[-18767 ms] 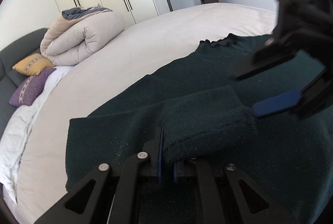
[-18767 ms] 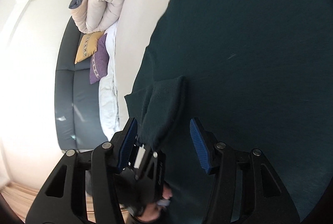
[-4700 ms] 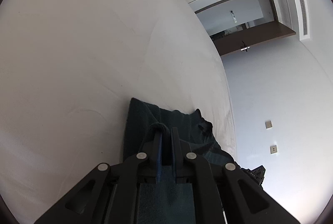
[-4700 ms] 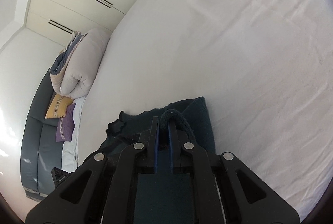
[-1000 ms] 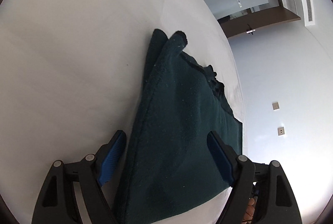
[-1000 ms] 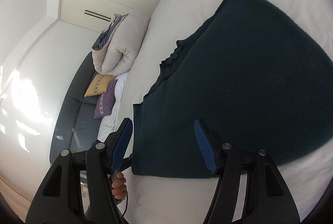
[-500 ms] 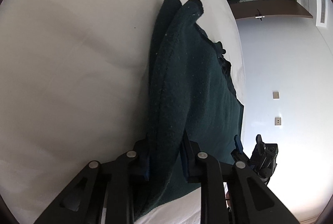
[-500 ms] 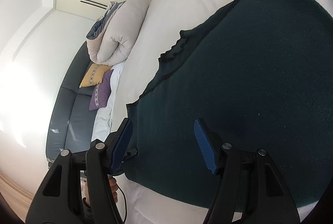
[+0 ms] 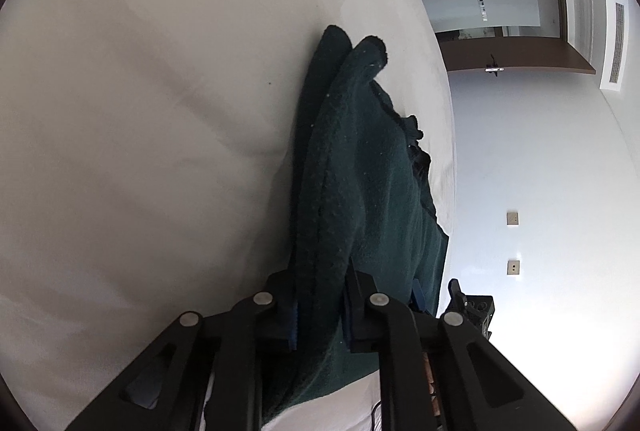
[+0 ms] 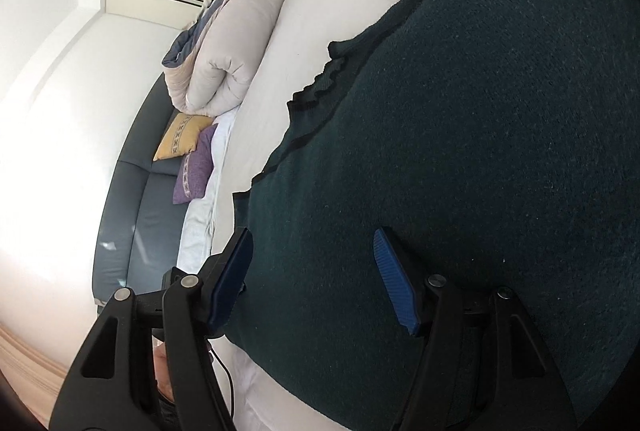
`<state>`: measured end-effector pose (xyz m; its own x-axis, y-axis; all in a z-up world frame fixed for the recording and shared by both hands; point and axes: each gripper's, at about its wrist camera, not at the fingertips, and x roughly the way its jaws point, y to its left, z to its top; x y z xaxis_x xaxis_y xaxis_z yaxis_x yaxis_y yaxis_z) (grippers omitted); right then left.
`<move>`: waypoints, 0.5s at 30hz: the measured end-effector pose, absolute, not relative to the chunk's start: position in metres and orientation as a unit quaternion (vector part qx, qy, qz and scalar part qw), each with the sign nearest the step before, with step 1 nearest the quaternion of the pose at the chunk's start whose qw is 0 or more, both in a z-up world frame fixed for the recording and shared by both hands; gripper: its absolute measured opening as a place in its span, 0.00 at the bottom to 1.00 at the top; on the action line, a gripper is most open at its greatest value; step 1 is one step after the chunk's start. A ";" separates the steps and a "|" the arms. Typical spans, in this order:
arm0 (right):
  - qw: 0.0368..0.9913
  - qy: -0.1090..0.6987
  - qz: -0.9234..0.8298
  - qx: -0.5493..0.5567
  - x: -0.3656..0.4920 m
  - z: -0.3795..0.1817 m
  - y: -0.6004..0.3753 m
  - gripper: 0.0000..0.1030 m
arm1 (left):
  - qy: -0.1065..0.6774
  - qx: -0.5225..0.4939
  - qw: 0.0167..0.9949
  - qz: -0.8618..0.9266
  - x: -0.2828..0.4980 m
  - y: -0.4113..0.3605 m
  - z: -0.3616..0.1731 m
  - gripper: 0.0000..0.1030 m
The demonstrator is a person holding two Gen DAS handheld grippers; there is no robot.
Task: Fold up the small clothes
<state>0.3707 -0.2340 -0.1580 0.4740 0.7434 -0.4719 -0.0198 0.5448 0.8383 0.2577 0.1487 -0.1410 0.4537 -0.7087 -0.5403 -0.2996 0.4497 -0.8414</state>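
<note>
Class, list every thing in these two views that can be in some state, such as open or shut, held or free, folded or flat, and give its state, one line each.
Left gripper: shut on the sweater's edge, jaws just closed.
Right gripper: open, over the sweater's near corner, pads not pressing.
Dark green sweater: lying on the bed, one edge pinched up.
Duvet: rolled up.
Door: open.
</note>
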 end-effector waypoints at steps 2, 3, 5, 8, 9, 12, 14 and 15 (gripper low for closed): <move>0.754 0.448 0.250 0.409 0.372 -0.158 -0.235 0.60 | 0.495 -0.500 0.695 -0.149 0.258 0.144 -0.127 0.14; 0.754 0.450 0.248 0.410 0.374 -0.158 -0.234 0.60 | 0.493 -0.493 0.701 -0.152 0.261 0.139 -0.119 0.14; 0.753 0.451 0.247 0.411 0.375 -0.158 -0.234 0.61 | 0.489 -0.468 0.718 -0.160 0.266 0.126 -0.094 0.14; 0.740 0.445 0.257 0.434 0.376 -0.159 -0.240 0.62 | 0.484 -0.417 0.748 -0.181 0.280 0.085 -0.050 0.14; 0.733 0.443 0.259 0.446 0.375 -0.159 -0.243 0.63 | 0.483 -0.400 0.755 -0.189 0.284 0.071 -0.039 0.14; 0.708 0.421 0.278 0.495 0.373 -0.153 -0.261 0.72 | 0.482 -0.345 0.774 -0.222 0.300 0.006 -0.010 0.14; 0.709 0.406 0.284 0.502 0.372 -0.145 -0.274 0.72 | 0.483 -0.312 0.781 -0.244 0.309 -0.039 -0.002 0.14; 0.701 0.396 0.291 0.516 0.373 -0.143 -0.284 0.72 | 0.486 -0.300 0.779 -0.258 0.312 -0.061 -0.003 0.14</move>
